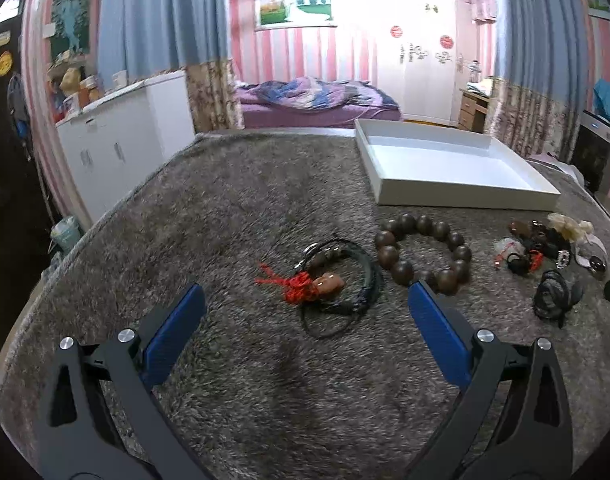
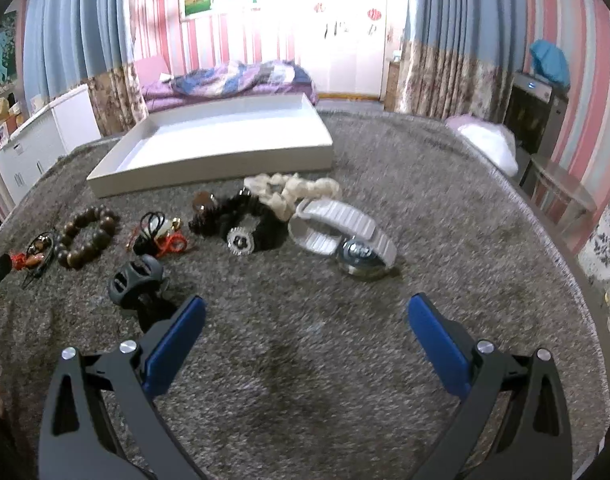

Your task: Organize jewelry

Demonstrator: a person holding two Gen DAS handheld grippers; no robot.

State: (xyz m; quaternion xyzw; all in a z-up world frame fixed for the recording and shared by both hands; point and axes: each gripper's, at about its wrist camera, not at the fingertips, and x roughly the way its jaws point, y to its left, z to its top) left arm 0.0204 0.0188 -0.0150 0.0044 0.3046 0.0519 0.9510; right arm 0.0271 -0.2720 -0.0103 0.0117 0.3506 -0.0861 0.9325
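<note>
A bedroom in a home, seen over a table covered in shaggy grey fabric.

Straight ahead beyond the jaws lies a bed (image 1: 313, 100) with a rumpled purple and blue quilt, and behind it a white wardrobe (image 1: 421, 68). Pink-striped wallpaper (image 1: 281, 52) and blue curtains (image 1: 161, 20) frame the view on both sides. Far left of the jaws stands a white cabinet (image 1: 117, 136) crowded with small items, and a landscape picture (image 1: 295, 8) hangs above the bed.

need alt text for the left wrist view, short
The open left gripper hovers over a grey shaggy rug, its blue fingers flanking a black cord necklace with a red-tasselled pendant. A brown wooden bead bracelet lies just right; an empty white tray sits beyond.
</note>
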